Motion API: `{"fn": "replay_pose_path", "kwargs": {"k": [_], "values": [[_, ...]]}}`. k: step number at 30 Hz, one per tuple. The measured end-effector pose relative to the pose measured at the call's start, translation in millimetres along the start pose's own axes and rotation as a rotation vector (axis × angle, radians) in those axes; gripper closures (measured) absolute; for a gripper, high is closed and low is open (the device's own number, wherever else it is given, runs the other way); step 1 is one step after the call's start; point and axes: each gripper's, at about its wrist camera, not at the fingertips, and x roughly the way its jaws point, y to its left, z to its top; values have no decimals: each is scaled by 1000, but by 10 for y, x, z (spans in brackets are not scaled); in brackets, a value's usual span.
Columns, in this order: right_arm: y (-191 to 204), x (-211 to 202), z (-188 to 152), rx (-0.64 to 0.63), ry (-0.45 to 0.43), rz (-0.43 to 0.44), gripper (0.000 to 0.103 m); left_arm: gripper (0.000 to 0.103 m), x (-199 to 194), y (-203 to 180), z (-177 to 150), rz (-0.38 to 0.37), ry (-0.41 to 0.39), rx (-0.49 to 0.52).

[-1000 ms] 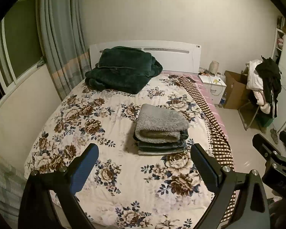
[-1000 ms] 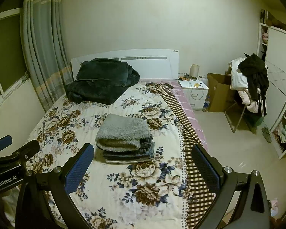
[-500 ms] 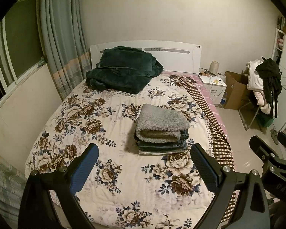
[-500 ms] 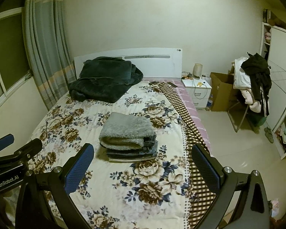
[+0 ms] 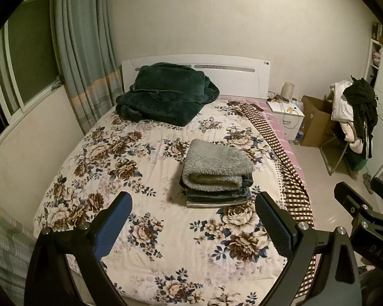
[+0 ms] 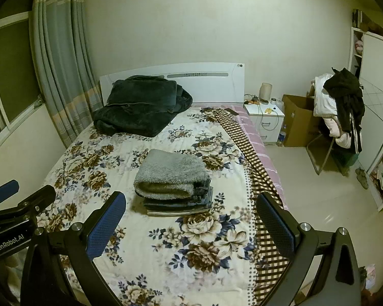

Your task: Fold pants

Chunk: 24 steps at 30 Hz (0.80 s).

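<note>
A stack of folded clothes lies in the middle of the floral bed (image 5: 145,242) (image 6: 166,250). A grey fleecy folded piece (image 5: 217,165) (image 6: 171,173) tops it, with folded jeans (image 5: 217,196) (image 6: 178,204) beneath. My left gripper (image 5: 191,219) is open and empty, held above the foot of the bed, well short of the stack. My right gripper (image 6: 191,219) is also open and empty at the same distance. Each gripper shows at the edge of the other's view (image 5: 362,214) (image 6: 15,201).
A dark green blanket (image 5: 163,97) lies by the white headboard (image 5: 237,76). Curtains (image 5: 84,51) and a window are on the left. A nightstand (image 5: 286,117), a cardboard box (image 5: 316,119) and a chair piled with clothes (image 5: 355,109) stand to the right of the bed.
Both grippers have drifted slightly, so the right view shifts a little to the right and back. The stack has not moved. Both jaws stay open.
</note>
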Motion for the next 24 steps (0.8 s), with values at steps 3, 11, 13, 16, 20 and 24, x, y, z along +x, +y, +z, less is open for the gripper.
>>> {"fn": "replay_pose_path", "kwargs": {"k": [3,11,13,16,20,24], "values": [[-2,-2,0,1,-1,0,0,5,2,0,1,0,-1,1],[-6,-7,4,2,0,0,0,5,-2,-9,-1,0,0,1],[-5,-4,-3,2,2,2,0,5,-2,-9,-5,0,0,0],[-4,-13,-5,4,1,2,0,5,-6,-15,-4,1,-1,1],[-3,-5,-9,4,3,4,0,5,1,-9,-9,-1,-1,2],[13,-9,-29,1,5,6,0,5,-7,-8,2,-2,1,0]]}}
